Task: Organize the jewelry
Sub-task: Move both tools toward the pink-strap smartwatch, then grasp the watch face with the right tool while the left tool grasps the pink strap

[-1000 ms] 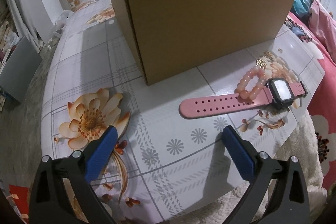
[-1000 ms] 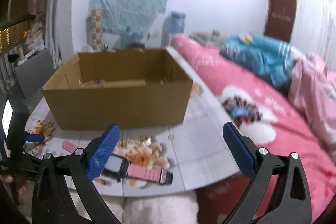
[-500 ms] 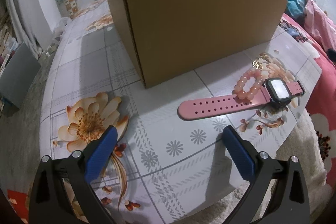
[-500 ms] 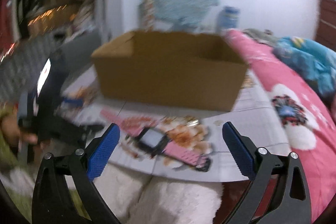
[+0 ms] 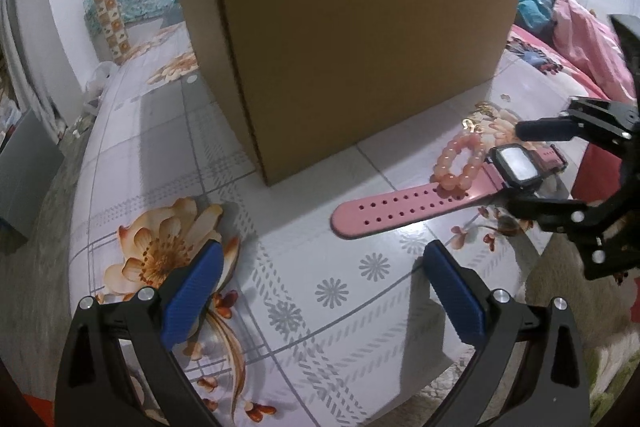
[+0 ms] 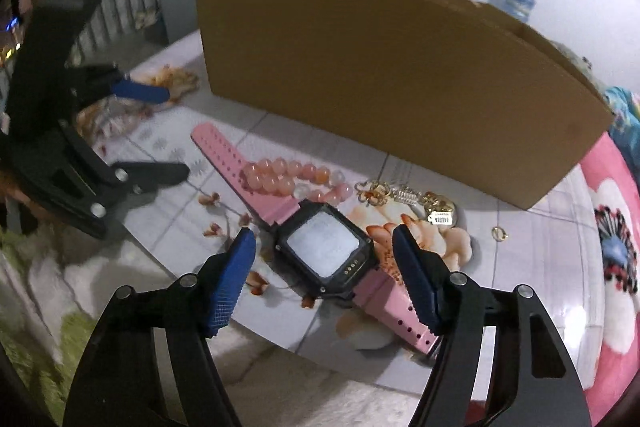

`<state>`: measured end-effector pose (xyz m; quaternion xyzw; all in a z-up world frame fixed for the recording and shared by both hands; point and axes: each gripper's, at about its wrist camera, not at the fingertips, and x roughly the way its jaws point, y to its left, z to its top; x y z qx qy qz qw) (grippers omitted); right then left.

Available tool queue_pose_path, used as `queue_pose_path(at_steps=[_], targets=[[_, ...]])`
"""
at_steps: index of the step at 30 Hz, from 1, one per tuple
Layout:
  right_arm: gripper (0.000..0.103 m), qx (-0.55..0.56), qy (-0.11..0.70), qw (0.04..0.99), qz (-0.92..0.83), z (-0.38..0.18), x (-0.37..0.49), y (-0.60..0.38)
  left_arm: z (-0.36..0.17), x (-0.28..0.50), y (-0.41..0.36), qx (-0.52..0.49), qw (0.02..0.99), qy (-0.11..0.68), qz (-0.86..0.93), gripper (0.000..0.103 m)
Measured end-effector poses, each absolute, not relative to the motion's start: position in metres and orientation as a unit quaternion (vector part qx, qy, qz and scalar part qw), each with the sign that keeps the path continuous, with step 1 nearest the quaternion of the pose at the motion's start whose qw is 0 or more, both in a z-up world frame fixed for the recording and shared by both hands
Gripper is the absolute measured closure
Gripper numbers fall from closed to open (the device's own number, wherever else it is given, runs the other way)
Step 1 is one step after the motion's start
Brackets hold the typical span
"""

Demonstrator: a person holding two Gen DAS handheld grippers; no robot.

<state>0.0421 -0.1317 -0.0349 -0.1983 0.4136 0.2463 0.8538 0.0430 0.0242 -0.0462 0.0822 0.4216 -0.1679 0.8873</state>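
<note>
Cardboard box sits on the floral table. Pink watch lies flat in front of it, bead bracelet resting on its strap, gold chain just beside. Right gripper spread wide, its 2 pads flanking the watch face, contact unclear. Left gripper also wide apart, empty, near the strap tip.

Your left claw hangs with its blue-padded fingers spread wide and nothing between them. Your right claw is tipped downward, its fingers parted wide, gripping nothing. From the left claw, the right one sits ahead and off to the right.
</note>
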Motion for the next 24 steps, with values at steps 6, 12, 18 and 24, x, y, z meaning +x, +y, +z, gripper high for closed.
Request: queue_pose_path(at_steps=[6,12,18,24], targets=[[0.053,-0.173,0.437,0.839,0.274,-0.032,0.048,-0.141,-0.039,0.027,0.005,0.111,0.889,0.386,-0.22,0.017],[0.053,-0.089,0.477,0.811,0.328,-0.03,0.058,-0.162,-0.034,0.013,-0.019,0.161,0.884,0.363,-0.248,0.017],[0.053,0.003,0.521,0.768,0.373,-0.031,0.076,-0.185,-0.033,0.004,-0.033,0.18,0.877,0.357,-0.267,0.031],[0.053,0.034,0.543,0.743,0.391,-0.034,0.086,-0.184,-0.035,0.002,-0.048,0.216,0.878,0.344,-0.254,0.037]])
